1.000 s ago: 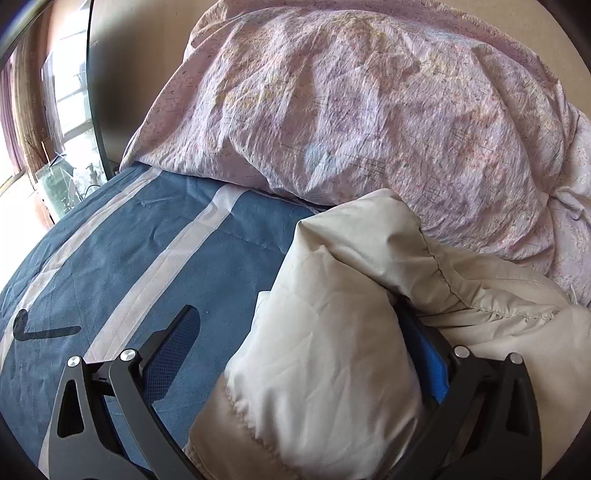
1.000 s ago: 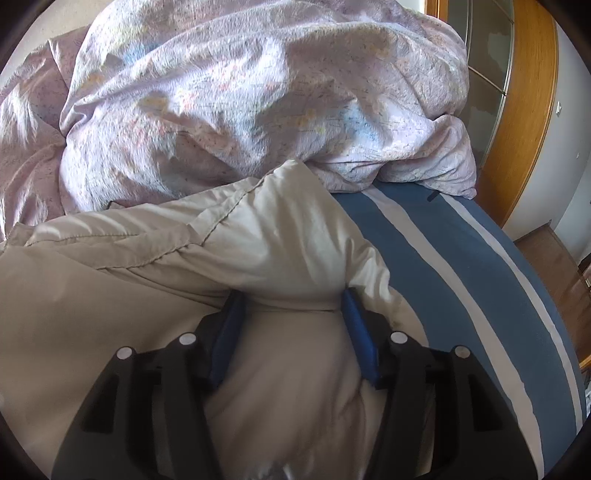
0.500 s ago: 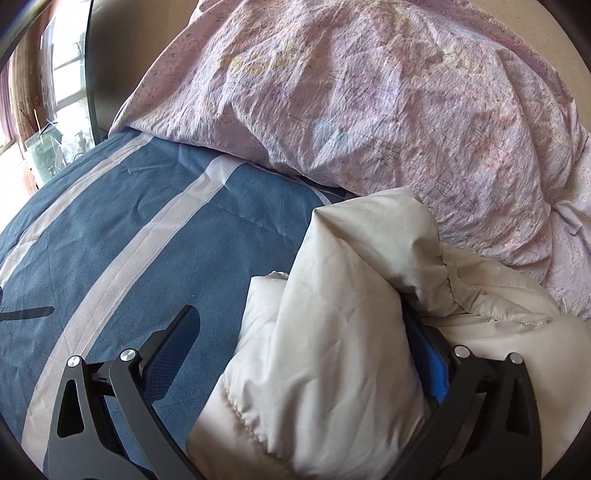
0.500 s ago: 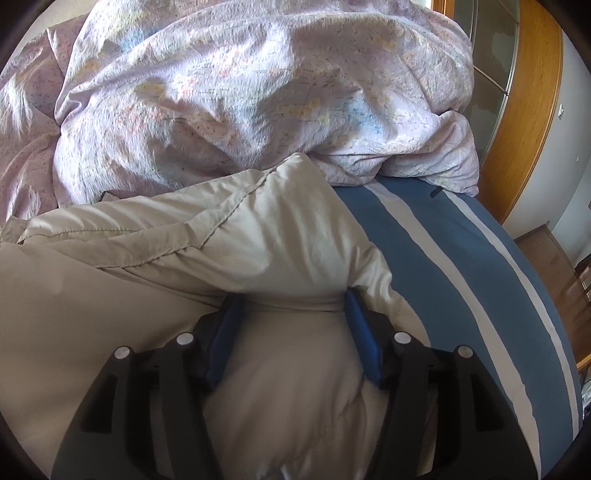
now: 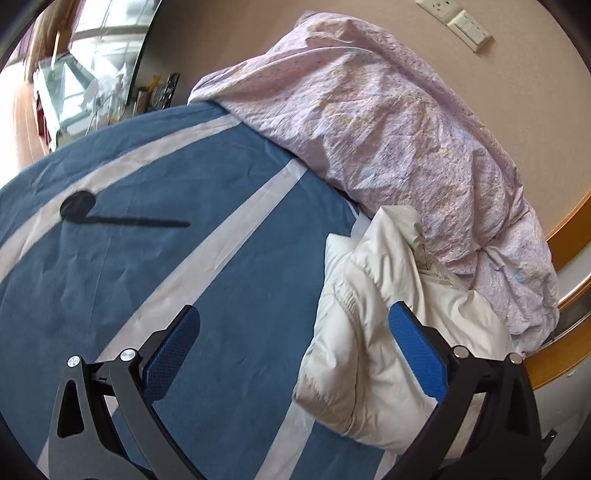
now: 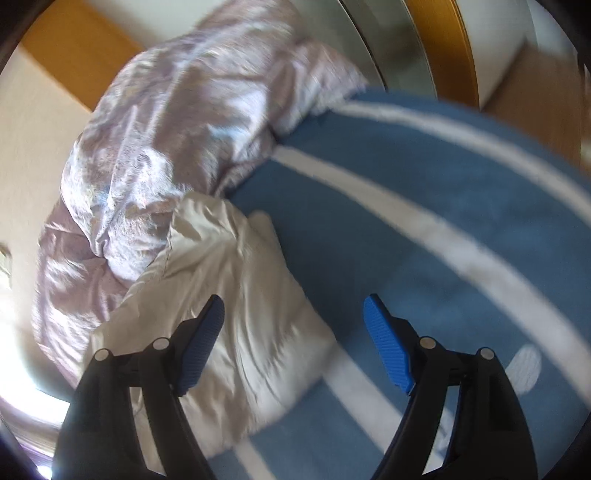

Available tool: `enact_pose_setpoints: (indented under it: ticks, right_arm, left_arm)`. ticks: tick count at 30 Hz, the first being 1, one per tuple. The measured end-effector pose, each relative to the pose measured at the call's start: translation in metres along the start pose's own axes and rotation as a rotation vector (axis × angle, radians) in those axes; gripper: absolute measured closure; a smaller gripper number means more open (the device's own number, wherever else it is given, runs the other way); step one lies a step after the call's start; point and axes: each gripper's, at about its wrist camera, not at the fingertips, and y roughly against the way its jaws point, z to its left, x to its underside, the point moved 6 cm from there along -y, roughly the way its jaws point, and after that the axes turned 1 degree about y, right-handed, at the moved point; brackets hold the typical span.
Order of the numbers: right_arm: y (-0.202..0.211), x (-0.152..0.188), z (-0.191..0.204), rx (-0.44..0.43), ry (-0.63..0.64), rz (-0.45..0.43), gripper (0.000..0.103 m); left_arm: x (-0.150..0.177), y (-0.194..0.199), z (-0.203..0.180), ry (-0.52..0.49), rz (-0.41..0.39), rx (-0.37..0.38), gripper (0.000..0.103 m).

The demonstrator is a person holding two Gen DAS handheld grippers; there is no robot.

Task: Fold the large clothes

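The right gripper (image 6: 293,325), black-framed with ribbed blue rubber pads, was opening, its fingers standing wide apart with nothing pinched between them. A second before, those same pads had been clamped on a fold of the puffy cream quilted jacket (image 6: 221,295); now the cloth lay free below, under the left finger only, while the right finger hung over bare bedding. The view was smeared with motion.

The left gripper (image 5: 295,354), of the same black frame and blue textured pads, also stood wide apart. Its right pad lay against the jacket's (image 5: 369,332) edge without squeezing it, and its left pad hung over the sheet. Earlier the jacket had bulged up between these fingers and filled the lower half of the view; now it sat off to the right as a folded, rumpled bundle with stitched seams and soft creases.

The jacket rested on the dark blue bed sheet with broad white stripes (image 5: 184,280), smooth but faintly wrinkled. Just behind the jacket, touching its far edge, was heaped the crumpled pale pink printed duvet (image 5: 388,129), thin and finely creased. Left of the jacket, well apart on the sheet, fell a dark round-headed shadow (image 5: 110,216). Beyond the duvet rose a beige wall with a white socket plate (image 5: 454,20), which had come into view since the earlier frame.
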Motion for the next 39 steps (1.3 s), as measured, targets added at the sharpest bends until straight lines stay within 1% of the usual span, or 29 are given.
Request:
enact_pose_setpoints:
  ticks: [3, 5, 9, 12, 16, 18, 19, 21, 22, 23, 25, 26, 27, 28, 29, 30, 32, 33, 36, 39]
  right_arm:
    - [-0.013, 0.022, -0.014, -0.054, -0.078, 0.075, 0.025]
    - [-0.021, 0.032, -0.014, -0.081, -0.099, 0.099, 0.025]
    - [-0.029, 0.042, -0.012, -0.124, -0.143, 0.126, 0.025]
    - [-0.034, 0.046, -0.008, -0.125, -0.152, 0.117, 0.026]
    - [-0.039, 0.046, -0.002, -0.153, -0.176, 0.125, 0.035]
    - [-0.041, 0.047, 0.001, -0.158, -0.17, 0.117, 0.036]
    - [-0.042, 0.048, 0.001, -0.162, -0.172, 0.114, 0.039]
    - [-0.044, 0.048, 0.003, -0.175, -0.178, 0.104, 0.042]
    - [-0.045, 0.048, 0.003, -0.18, -0.182, 0.097, 0.046]
    - [-0.046, 0.048, 0.003, -0.184, -0.185, 0.092, 0.049]
    - [-0.046, 0.049, 0.002, -0.202, -0.191, 0.083, 0.06]
    - [-0.045, 0.049, 0.002, -0.213, -0.189, 0.078, 0.063]
    - [-0.043, 0.048, 0.003, -0.223, -0.187, 0.074, 0.068]
    - [-0.041, 0.048, 0.004, -0.238, -0.184, 0.069, 0.072]
    - [-0.04, 0.047, 0.005, -0.252, -0.183, 0.066, 0.073]
    - [-0.039, 0.046, 0.006, -0.258, -0.181, 0.064, 0.075]
    - [-0.037, 0.045, 0.009, -0.265, -0.172, 0.056, 0.077]
    - [-0.035, 0.044, 0.01, -0.27, -0.166, 0.049, 0.078]
    - [-0.028, 0.042, 0.017, -0.293, -0.146, 0.03, 0.08]
    - [-0.017, 0.041, 0.024, -0.323, -0.114, 0.015, 0.082]
  left_arm:
    - [0.021, 0.005, 0.011, 0.079, 0.037, 0.046, 0.001]
    - [0.035, 0.006, 0.009, 0.1, 0.052, 0.076, 0.001]
    - [0.058, 0.004, -0.005, 0.124, 0.081, 0.121, 0.001]
    - [0.069, -0.003, -0.017, 0.138, 0.096, 0.136, 0.001]
    - [0.077, -0.015, -0.03, 0.156, 0.114, 0.143, 0.004]
    - [0.077, -0.019, -0.035, 0.153, 0.1, 0.133, 0.01]
    - [0.077, -0.021, -0.036, 0.157, 0.095, 0.131, 0.013]
    - [0.076, -0.025, -0.036, 0.186, 0.083, 0.147, 0.019]
    - [0.075, -0.026, -0.034, 0.205, 0.079, 0.157, 0.021]
    - [0.073, -0.029, -0.033, 0.23, 0.08, 0.176, 0.026]
    - [0.07, -0.03, -0.03, 0.273, 0.059, 0.199, 0.031]
    - [0.069, -0.032, -0.028, 0.299, 0.058, 0.213, 0.039]
    - [0.069, -0.033, -0.025, 0.326, 0.06, 0.223, 0.047]
    - [0.068, -0.033, -0.023, 0.347, 0.06, 0.234, 0.053]
    - [0.067, -0.034, -0.022, 0.355, 0.062, 0.252, 0.064]
    - [0.066, -0.033, -0.023, 0.351, 0.062, 0.268, 0.07]
    - [0.063, -0.028, -0.027, 0.331, 0.053, 0.294, 0.078]
    - [0.061, -0.025, -0.03, 0.321, 0.049, 0.305, 0.081]
    - [0.055, -0.02, -0.035, 0.305, 0.039, 0.327, 0.083]
    - [0.049, -0.012, -0.04, 0.286, 0.021, 0.346, 0.085]
